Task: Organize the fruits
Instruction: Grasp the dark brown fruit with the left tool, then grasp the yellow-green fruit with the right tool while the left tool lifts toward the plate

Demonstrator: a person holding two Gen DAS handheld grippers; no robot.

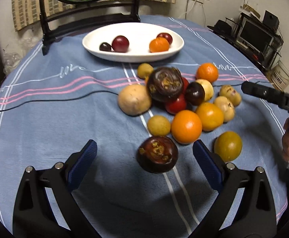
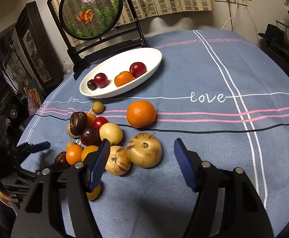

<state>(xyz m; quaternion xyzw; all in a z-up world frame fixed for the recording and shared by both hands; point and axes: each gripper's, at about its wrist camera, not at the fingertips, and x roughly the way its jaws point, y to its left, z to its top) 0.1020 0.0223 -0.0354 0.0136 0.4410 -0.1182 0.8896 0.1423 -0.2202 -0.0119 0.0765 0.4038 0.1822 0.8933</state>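
Your left gripper (image 1: 144,154) stood wide, empty, its ribbed blue pads flanking a round, dark, scabby-crowned mangosteen (image 1: 158,154) at twelve o'clock; your right gripper (image 2: 141,158) gaped half-open, empty, before a smooth streaked melon (image 2: 144,150).

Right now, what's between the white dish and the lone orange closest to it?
In the right wrist view, only bare blue tablecloth lies between the white dish and the lone orange.

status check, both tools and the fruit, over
Left tool open, astride a dark mangosteen, not gripping. Right tool open, empty, over a pale melon. Four fruits in the white dish; pile tightly clustered.
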